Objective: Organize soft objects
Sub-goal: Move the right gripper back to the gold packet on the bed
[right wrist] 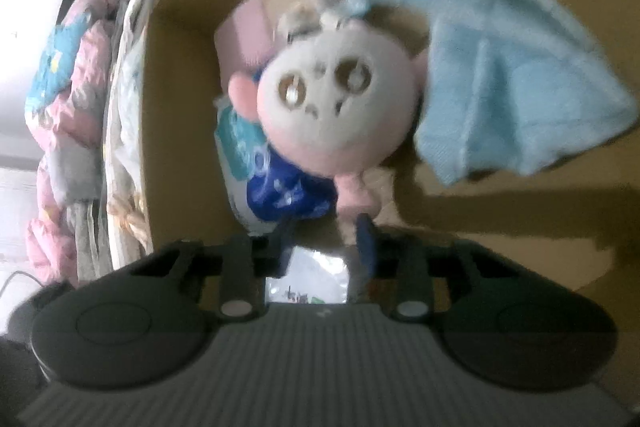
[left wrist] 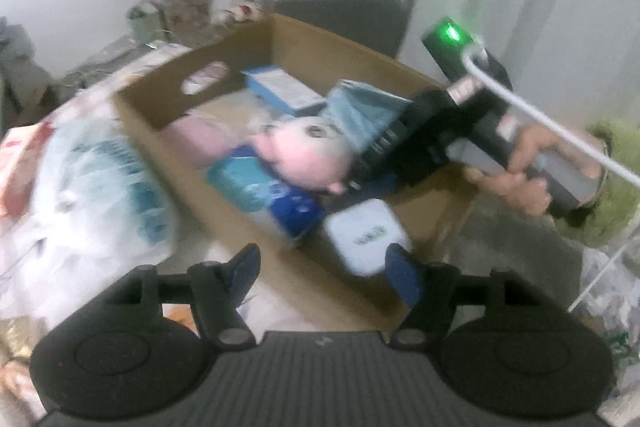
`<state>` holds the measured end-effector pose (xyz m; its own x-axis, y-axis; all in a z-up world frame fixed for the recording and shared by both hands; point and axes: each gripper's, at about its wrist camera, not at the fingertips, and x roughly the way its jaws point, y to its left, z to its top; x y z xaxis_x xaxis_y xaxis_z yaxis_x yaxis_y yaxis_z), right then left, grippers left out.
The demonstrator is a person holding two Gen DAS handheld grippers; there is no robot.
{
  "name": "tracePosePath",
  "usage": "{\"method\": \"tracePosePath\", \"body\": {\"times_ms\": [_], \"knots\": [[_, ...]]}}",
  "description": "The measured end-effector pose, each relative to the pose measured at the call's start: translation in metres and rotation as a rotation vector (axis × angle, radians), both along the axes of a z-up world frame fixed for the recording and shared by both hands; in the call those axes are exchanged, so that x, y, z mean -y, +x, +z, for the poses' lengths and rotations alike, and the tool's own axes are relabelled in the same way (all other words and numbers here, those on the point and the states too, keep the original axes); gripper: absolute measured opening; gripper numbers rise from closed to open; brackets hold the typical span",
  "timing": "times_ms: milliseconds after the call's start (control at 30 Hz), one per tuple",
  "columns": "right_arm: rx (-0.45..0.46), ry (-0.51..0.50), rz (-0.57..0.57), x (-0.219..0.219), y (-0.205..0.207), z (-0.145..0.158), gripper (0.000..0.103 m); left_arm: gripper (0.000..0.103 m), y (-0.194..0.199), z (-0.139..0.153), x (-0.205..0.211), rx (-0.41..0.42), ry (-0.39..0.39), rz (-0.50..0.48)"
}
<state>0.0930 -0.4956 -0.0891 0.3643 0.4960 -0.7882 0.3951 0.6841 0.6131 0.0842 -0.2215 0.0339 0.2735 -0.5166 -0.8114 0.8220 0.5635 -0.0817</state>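
Left jaws (left wrist: pixel 324 275) first: they stand wide apart and grip nothing. A small white pack (left wrist: pixel 364 235) sits just ahead of them, close in to the right-hand finger and clear of the left-hand one; with the blur I can't say if it touches. Right beyond it runs the near wall of the cardboard box (left wrist: pixel 280 39), open at the top. Off to the left of these jaws, outside the box, lies a big crinkled plastic bag (left wrist: pixel 92 187) printed in blue. Far right, my hand (left wrist: pixel 520 179) wraps the handle of the other tool, which reaches down into the box.

Now the right jaws (right wrist: pixel 326 239): only narrowly parted, and through the gap I see a shiny bit of plastic. The pink leg of the plush doll (right wrist: pixel 336 103) comes right down to the tip of the right-hand finger, and I can't tell whether it is pinched or merely beside it. The doll lies inside the box straight ahead, pale face up. Under its left side sits a blue-and-white packet (right wrist: pixel 256 163). Up and to the right of the doll, a light blue cloth (right wrist: pixel 500 47) lies crumpled. Far left, beyond the box wall, a pink quilted bundle (right wrist: pixel 68 87)
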Motion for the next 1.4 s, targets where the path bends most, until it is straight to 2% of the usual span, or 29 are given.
{"method": "tracePosePath", "body": {"times_ms": [100,233,300,467,633,733,833,933,1133,1300,1400], "knots": [[-0.017,0.030,0.029,-0.016,0.001,-0.009,0.021,0.071,0.001,0.005,-0.030,0.032,-0.016,0.061],[-0.023,0.080,0.027,-0.032,0.001,-0.016,0.021,0.074,0.005,0.006,-0.073,0.040,-0.043,0.164],[-0.013,0.064,0.011,-0.037,0.001,-0.013,0.023,0.075,0.007,0.006,-0.095,0.050,-0.044,0.223],[0.079,0.018,-0.042,-0.035,-0.004,0.019,0.034,0.082,0.007,0.007,-0.150,0.072,-0.060,0.357],[0.235,-0.015,-0.032,-0.049,-0.007,0.074,0.039,0.088,0.000,0.001,-0.192,0.089,-0.073,0.430],[0.310,-0.040,0.022,-0.074,-0.003,0.103,0.043,0.088,-0.006,-0.012,-0.206,0.081,-0.067,0.446],[0.330,-0.040,0.102,-0.105,0.008,0.115,0.044,0.088,-0.010,-0.022,-0.216,0.073,-0.069,0.470],[0.313,-0.029,0.195,-0.146,0.024,0.115,0.045,0.088,-0.010,-0.029,-0.227,0.076,-0.075,0.507],[0.291,-0.001,0.335,-0.216,0.057,0.108,0.048,0.088,0.002,-0.034,-0.243,0.134,-0.072,0.576],[0.282,-0.004,0.452,-0.273,0.098,0.106,0.050,0.088,0.037,-0.045,-0.255,0.144,-0.070,0.676],[0.280,-0.020,0.554,-0.311,0.137,0.100,0.055,0.087,0.065,-0.056,-0.259,0.125,-0.064,0.740]]}}
